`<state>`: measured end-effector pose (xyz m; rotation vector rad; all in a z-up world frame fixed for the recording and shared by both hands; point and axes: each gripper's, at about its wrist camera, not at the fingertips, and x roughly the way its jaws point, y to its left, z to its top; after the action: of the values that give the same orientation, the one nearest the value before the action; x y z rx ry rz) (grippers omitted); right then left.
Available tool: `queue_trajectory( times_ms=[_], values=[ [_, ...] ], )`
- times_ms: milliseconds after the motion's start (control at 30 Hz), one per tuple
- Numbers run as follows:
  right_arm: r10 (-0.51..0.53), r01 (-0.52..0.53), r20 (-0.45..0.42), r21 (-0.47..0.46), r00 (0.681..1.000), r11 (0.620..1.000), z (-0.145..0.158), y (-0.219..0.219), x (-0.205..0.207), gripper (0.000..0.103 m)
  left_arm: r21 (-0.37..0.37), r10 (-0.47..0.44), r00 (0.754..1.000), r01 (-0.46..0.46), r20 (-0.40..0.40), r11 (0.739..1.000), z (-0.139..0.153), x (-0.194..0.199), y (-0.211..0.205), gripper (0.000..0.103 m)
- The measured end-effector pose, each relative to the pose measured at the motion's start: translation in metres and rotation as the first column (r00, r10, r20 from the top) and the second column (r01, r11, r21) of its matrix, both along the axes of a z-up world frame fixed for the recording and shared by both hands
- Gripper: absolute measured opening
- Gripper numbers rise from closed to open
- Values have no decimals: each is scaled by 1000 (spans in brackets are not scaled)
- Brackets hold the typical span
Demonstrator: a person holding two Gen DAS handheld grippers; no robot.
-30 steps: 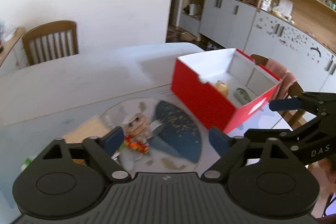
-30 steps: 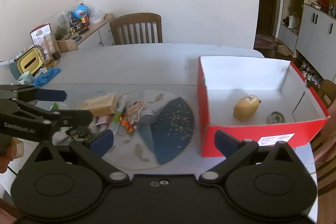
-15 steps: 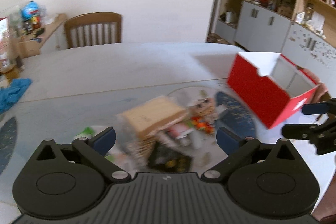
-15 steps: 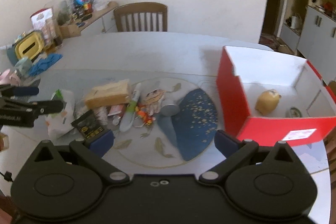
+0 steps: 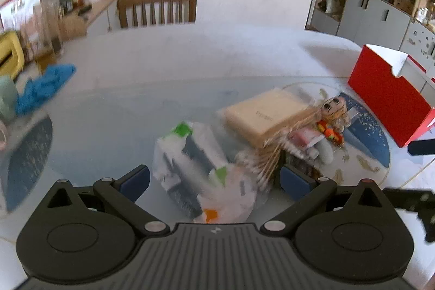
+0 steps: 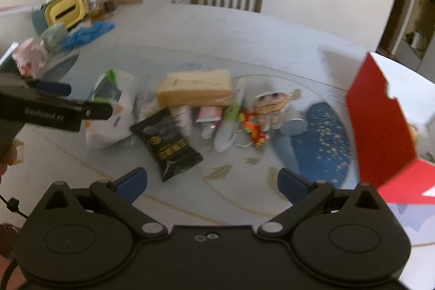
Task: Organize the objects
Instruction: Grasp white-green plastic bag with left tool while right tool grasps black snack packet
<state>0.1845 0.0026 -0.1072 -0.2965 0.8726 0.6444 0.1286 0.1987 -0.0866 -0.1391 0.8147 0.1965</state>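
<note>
The left gripper (image 5: 214, 178) hangs with jaws spread wide and empty over a white plastic-wrapped packet (image 5: 201, 167), while the right gripper (image 6: 212, 180), equally agape, holds nothing above the black sachet (image 6: 167, 144). The clutter lies bunched beside the red box (image 6: 380, 124) (still well apart) — a careless closing could snag the loose cotton swabs (image 5: 267, 158) or slip off the crinkly wrap.
</note>
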Motion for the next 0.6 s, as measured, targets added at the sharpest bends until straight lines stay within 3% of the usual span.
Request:
queue_trajectory(
  times_ms=[167,300,600],
  values=[
    [61,-60,14,-33,998,998,-10,22,4,101,-27,19,999,-20,-34,999,-10,7,12,102],
    [103,-102,17,-67,995,993,-19,37,9,99,-37,-15,996,12,-83,999,-21,14,12,102],
    [121,-123,-21,-80,992,989,-32,57,24,93,-88,28,990,-40,-137,995,-40,27,31,102]
  ],
)
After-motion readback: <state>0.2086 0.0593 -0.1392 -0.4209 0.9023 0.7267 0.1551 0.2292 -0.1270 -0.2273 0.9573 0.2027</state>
